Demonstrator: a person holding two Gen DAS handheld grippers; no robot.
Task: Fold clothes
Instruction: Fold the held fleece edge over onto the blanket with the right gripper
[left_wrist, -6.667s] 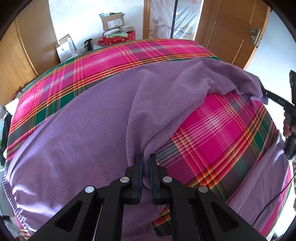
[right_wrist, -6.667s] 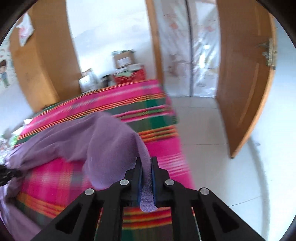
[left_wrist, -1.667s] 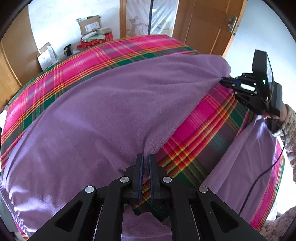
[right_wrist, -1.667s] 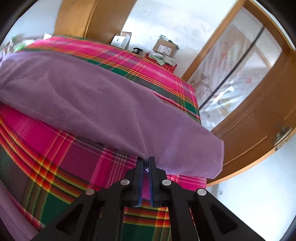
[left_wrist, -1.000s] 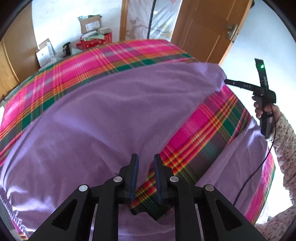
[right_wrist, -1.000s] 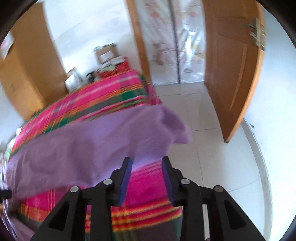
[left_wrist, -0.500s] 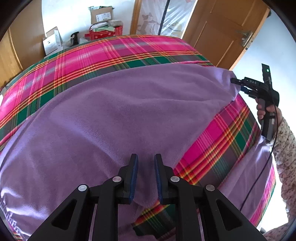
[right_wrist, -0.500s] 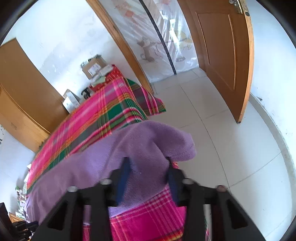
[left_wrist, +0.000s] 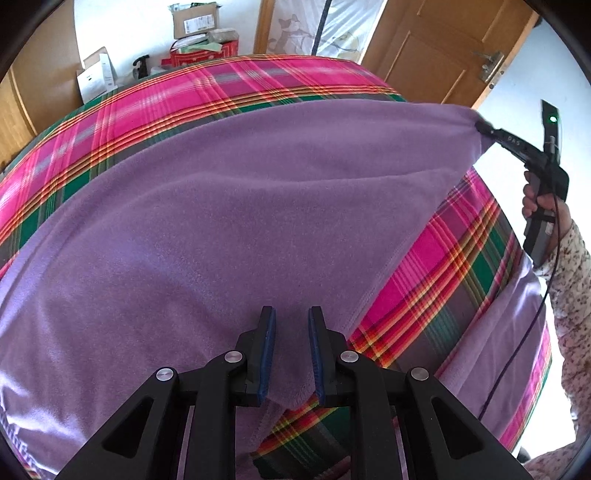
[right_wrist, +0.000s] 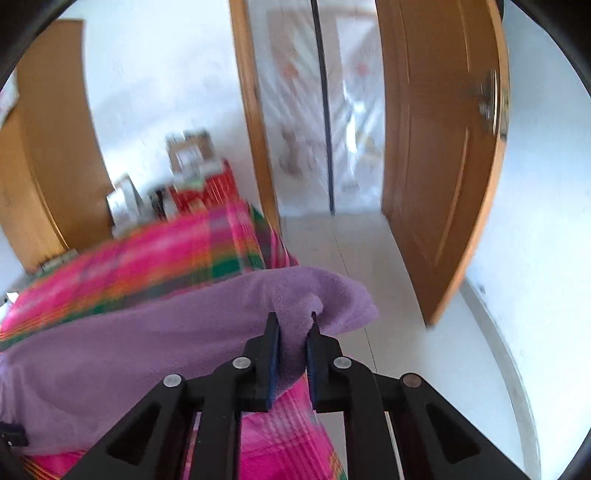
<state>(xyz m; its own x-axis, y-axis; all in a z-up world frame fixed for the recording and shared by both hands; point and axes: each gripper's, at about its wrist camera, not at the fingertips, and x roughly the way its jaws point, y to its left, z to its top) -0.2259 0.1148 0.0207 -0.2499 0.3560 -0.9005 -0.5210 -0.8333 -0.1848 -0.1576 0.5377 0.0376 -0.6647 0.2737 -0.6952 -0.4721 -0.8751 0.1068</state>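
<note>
Here the purple garment (left_wrist: 229, 206) is straddled by the left gripper (left_wrist: 291, 354), jaws spread, and only loosely pinched by the right gripper (right_wrist: 291, 354) — the corner may be dropped.

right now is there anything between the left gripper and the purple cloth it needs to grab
Nothing visible stands between them. The left gripper is open with its fingers right over the near corner of the purple cloth, which lies on the plaid bedspread. The right gripper already has the cloth's far corner between its fingers.

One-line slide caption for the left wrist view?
Open left gripper above purple garment on plaid bedspread; right gripper at far corner.
</note>
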